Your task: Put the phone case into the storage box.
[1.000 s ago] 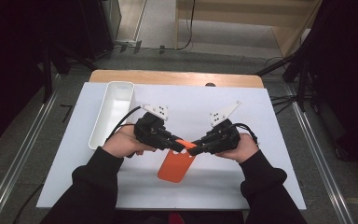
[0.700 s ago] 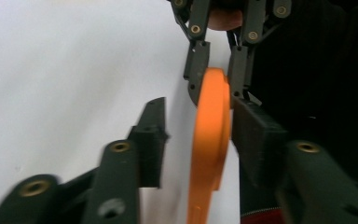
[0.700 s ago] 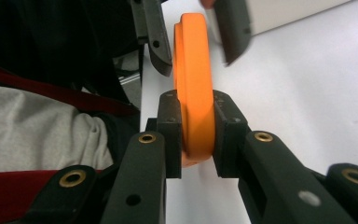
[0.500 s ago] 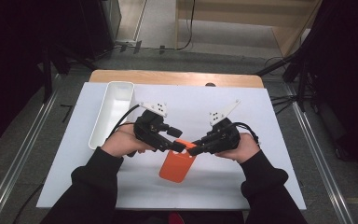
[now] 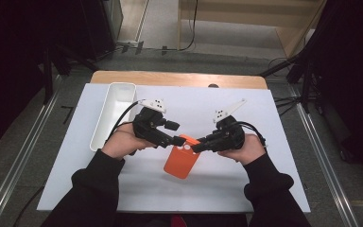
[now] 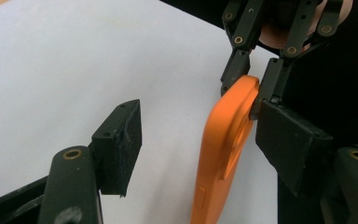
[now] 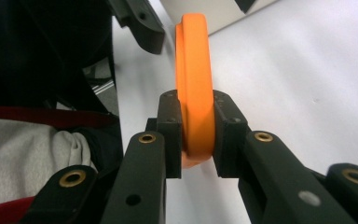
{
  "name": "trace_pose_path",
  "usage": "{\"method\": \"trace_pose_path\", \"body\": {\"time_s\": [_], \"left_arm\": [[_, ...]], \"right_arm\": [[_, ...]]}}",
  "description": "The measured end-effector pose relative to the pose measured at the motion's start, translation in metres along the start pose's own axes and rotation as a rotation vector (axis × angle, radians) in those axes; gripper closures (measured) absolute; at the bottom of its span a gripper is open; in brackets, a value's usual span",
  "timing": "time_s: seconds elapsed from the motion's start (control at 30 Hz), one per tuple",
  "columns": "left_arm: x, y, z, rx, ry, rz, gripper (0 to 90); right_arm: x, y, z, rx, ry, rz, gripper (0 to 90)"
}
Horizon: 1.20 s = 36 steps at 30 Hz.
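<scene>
One orange phone case [image 5: 183, 158] is in play, one white tray [image 5: 114, 113], and two claws. The case hangs tilted above the white table [image 5: 274, 142], near its middle and well to the right of the tray, with its upper edge raised and its lower end toward the person.

The right claw [image 5: 199, 145] is clamped on the case's upper right edge; in the right gripper view both pads [image 7: 170, 135] press flat against the two faces of the orange rim [image 7: 194, 93].

The left claw [image 5: 179, 140] sits at the case's upper left corner with its jaws apart, having just been opening. In the left gripper view the case [image 6: 226, 149] stands between them: it lies close against the right pad [image 6: 291, 140], while the left pad [image 6: 121, 140] stands well clear of it, with bare table showing in the gap.

The tray, long and narrow, lies lengthwise to the left of the case, beyond the left hand [image 5: 123, 142], and looks empty. Two cables trail from the claws across the table. Between case and tray the left hand and its claw stand in the way.
</scene>
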State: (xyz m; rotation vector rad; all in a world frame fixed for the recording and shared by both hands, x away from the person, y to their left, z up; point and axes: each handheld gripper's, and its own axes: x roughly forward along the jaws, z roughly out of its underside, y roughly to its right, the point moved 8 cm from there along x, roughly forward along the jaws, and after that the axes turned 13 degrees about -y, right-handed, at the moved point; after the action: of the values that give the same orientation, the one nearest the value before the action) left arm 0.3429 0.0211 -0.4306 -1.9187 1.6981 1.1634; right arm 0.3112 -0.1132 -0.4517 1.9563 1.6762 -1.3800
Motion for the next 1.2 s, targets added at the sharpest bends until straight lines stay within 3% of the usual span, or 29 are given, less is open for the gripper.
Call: {"method": "trace_pose_path", "body": {"time_s": [0.27,0.43,0.77,1.0,1.2], "left_arm": [[-0.005,-0.006,-0.004,-0.020,0.050,-0.040,28.3],[-0.008,-0.011,-0.005,-0.056,0.071,-0.064,28.3],[-0.011,-0.020,-0.005,-0.095,0.134,-0.138,28.3],[-0.005,-0.023,-0.002,-0.104,0.116,-0.167,28.2],[0.001,-0.023,0.002,-0.095,0.090,-0.195,28.2]], "right_arm": [[-0.002,0.006,0.000,0.077,0.005,0.023,74.5],[-0.006,0.013,0.001,0.134,0.016,0.040,74.5],[-0.014,0.024,0.003,0.228,0.044,0.070,74.6],[-0.019,0.031,0.005,0.292,0.069,0.083,74.5],[-0.022,0.036,0.006,0.311,0.082,0.098,74.6]]}}
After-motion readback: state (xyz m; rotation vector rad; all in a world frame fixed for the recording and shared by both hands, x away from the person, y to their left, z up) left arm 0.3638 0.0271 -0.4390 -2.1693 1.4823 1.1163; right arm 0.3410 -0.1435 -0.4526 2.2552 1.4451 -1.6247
